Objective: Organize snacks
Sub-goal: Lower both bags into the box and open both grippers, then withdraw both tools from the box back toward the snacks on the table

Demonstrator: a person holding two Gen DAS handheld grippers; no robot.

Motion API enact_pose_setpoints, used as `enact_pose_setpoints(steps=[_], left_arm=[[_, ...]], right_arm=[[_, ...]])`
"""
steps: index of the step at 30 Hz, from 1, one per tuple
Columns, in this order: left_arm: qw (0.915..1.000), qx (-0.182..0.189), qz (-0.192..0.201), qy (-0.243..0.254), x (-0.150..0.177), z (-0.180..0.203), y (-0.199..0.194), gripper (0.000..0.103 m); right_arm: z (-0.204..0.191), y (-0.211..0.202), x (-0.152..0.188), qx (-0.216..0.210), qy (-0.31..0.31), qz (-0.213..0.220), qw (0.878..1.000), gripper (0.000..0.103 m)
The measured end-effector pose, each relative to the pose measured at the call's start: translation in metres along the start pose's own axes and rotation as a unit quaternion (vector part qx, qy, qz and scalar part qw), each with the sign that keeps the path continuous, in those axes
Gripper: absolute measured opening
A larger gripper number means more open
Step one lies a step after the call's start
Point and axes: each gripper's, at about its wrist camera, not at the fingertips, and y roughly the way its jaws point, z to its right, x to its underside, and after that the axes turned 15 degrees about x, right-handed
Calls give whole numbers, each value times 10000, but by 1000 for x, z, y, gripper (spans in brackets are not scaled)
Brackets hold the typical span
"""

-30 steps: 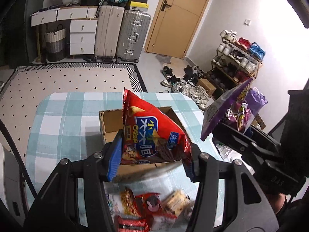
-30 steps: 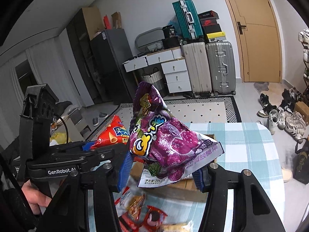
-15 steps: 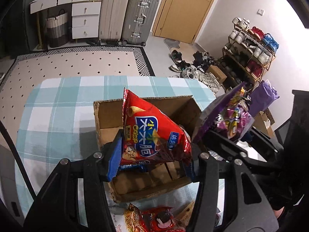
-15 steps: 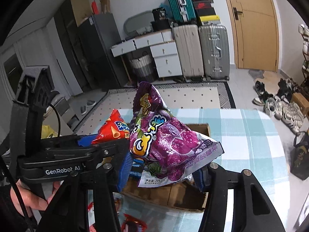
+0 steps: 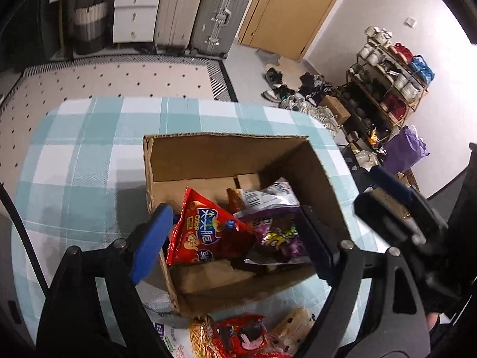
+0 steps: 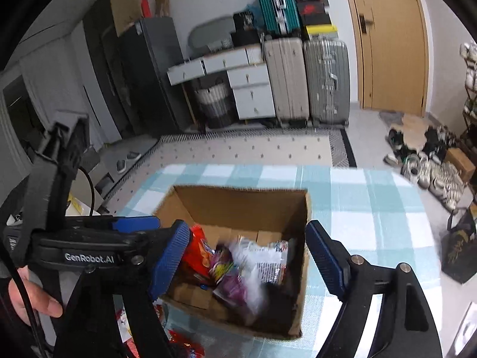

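An open cardboard box (image 5: 226, 152) stands on the checked tablecloth and also shows in the right wrist view (image 6: 238, 200). A red crisp bag (image 5: 205, 232) and a purple snack bag (image 5: 277, 235) lie inside it, beside a white-backed packet (image 5: 268, 197). My left gripper (image 5: 232, 244) is open and empty over the box's near side. My right gripper (image 6: 247, 256) is open and empty above the box, where the red bag (image 6: 198, 252) and the blurred purple bag (image 6: 235, 283) lie.
Several loose snack packets (image 5: 244, 334) lie on the table (image 5: 89, 149) in front of the box. The right gripper's body (image 5: 396, 208) hangs just right of the box. Suitcases (image 6: 307, 80), drawers and a shoe rack (image 5: 387, 83) stand beyond the table.
Both grippers opened over the box. The red bag dropped from the left one and the purple bag from the right one; both now lie inside the box.
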Motion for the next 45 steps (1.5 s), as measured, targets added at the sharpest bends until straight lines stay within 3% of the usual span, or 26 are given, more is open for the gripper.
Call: enact_pose_setpoints(steps=[9, 13, 18, 24, 29, 45], left_arm=[[9985, -340, 297, 325, 19, 29, -42, 83], [9975, -449, 369, 407, 27, 41, -60, 83], [9927, -846, 528, 673, 37, 60, -84, 84], [9903, -915, 714, 762, 52, 79, -114, 89], [9883, -851, 886, 900, 71, 96, -138, 101], [9813, -1025, 1251, 1042, 135, 104, -184, 102]], right_arm=[[11, -55, -5, 58, 158, 490, 9987, 85], [10, -74, -2, 45, 164, 540, 9984, 86], [10, -97, 6, 21, 206, 592, 9980, 86], [12, -129, 17, 8, 271, 733, 9969, 95], [13, -155, 26, -70, 289, 792, 9964, 99], [22, -210, 85, -84, 403, 828, 9957, 103]])
